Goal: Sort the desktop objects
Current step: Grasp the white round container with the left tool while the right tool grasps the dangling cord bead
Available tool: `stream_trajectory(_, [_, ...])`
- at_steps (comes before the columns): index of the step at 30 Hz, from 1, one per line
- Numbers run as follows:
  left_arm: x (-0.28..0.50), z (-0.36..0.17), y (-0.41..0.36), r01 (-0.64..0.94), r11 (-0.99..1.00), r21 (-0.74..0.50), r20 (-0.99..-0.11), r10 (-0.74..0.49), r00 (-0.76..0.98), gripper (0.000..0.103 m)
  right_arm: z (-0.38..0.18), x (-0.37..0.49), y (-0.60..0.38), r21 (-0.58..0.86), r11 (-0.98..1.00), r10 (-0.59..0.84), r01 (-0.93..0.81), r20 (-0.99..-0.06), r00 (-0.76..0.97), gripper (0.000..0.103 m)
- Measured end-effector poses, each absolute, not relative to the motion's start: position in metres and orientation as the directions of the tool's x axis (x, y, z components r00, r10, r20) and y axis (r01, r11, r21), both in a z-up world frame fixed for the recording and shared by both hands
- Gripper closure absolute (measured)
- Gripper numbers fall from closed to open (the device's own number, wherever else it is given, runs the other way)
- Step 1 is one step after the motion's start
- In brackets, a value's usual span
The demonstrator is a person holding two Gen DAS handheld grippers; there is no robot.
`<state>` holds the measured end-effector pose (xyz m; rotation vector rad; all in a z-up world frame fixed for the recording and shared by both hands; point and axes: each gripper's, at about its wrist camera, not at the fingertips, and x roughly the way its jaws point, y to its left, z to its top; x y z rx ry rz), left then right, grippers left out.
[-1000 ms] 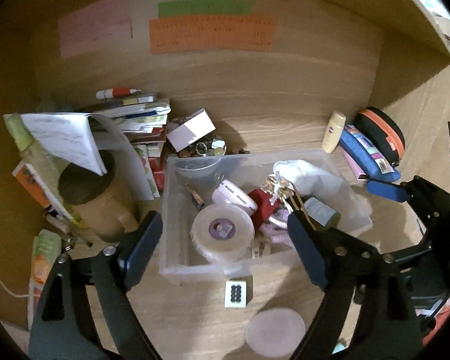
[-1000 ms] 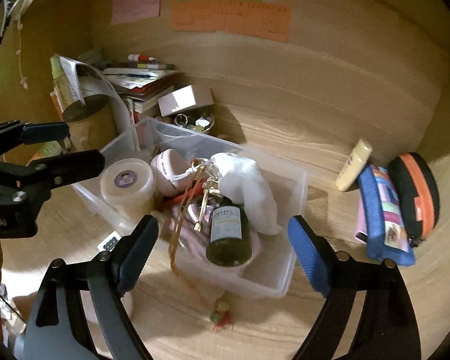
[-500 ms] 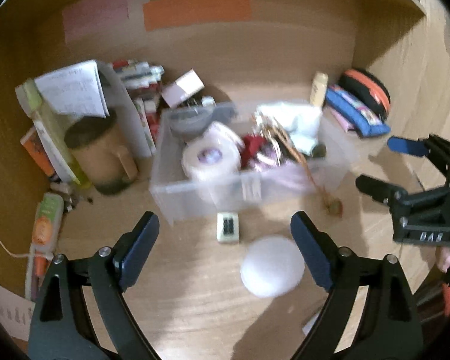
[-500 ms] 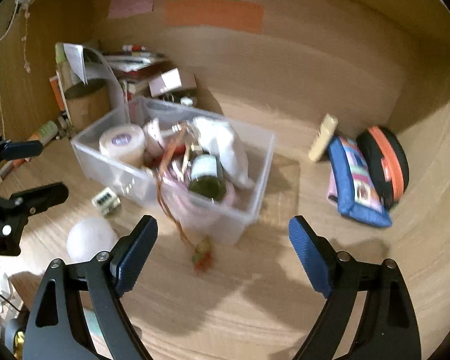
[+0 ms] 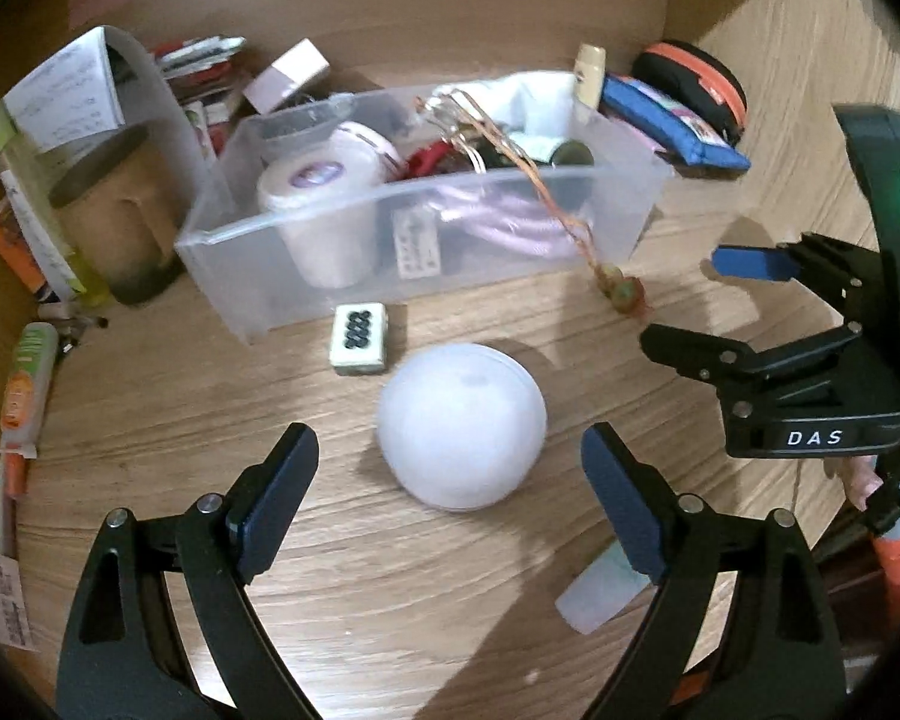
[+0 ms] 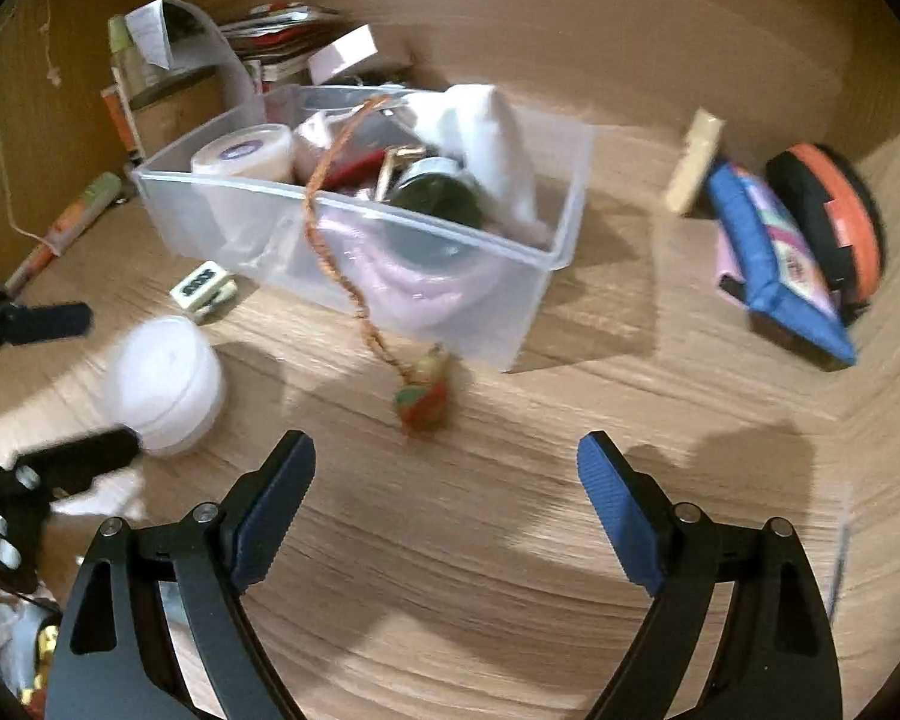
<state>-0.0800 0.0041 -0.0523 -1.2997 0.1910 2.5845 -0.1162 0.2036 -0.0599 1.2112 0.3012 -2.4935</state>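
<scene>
The left gripper [image 5: 450, 486] stands spread and empty, a white round container [image 5: 462, 425] just beyond its fingertips; only this view shows a pale tube [image 5: 597, 591] under the right finger; the right gripper [image 6: 447, 489], likewise spread, faces a blurred tassel [image 6: 423, 399], perhaps a charm, hanging from the clear bin [image 6: 546, 222] farther off.

Both tools have pulled back from over the clear bin [image 5: 306, 276] and sunk toward the counter [image 5: 150, 420]. The left tool [image 5: 450, 480], its jaws having opened a little wider with nothing between them, now hangs just short of the white round lid [image 5: 462, 426], while the right tool [image 6: 447, 483] faces the beaded tassel [image 6: 423, 399] on the counter.
</scene>
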Motion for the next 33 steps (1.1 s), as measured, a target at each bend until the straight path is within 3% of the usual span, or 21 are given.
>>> stream_trajectory(5, [-0.087,-0.068,0.009,-0.258,-0.966,-0.007,-0.83,0.149,-0.537,0.013,-0.063,-0.122,0.201,0.007,-0.916,-0.248,0.402,-0.797,-0.551,0.018])
stream_trajectory(10, [-0.094,-0.073,0.006,-0.225,-0.973,-0.045,-0.827,0.163,-0.538,0.015,-0.064,-0.127,0.192,0.004,-0.911,-0.251,0.412,-0.799,-0.547,0.031])
stream_trajectory(13, [-0.096,-0.075,0.006,-0.213,-0.975,-0.062,-0.829,0.17,-0.533,0.033,-0.066,-0.13,0.186,-0.013,-0.91,-0.238,0.413,-0.8,-0.551,0.045])
stream_trajectory(15, [-0.098,-0.077,0.005,-0.21,-0.975,-0.078,-0.832,0.18,-0.525,0.038,-0.069,-0.133,0.184,-0.017,-0.909,-0.232,0.417,-0.809,-0.54,0.051])
stream_trajectory(19, [-0.098,-0.078,0.004,-0.203,-0.976,-0.081,-0.826,0.18,-0.534,0.038,-0.075,-0.137,0.184,-0.008,-0.916,-0.224,0.402,-0.82,-0.527,0.052])
stream_trajectory(27, [-0.098,-0.077,0.002,-0.199,-0.976,-0.089,-0.819,0.185,-0.543,0.038,-0.076,-0.137,0.186,-0.005,-0.914,-0.225,0.406,-0.826,-0.518,0.085])
stream_trajectory(33, [-0.094,-0.072,-0.002,-0.189,-0.979,-0.082,-0.808,0.176,-0.562,0.038,-0.069,-0.125,0.188,0.027,-0.901,-0.273,0.433,-0.811,-0.518,0.085])
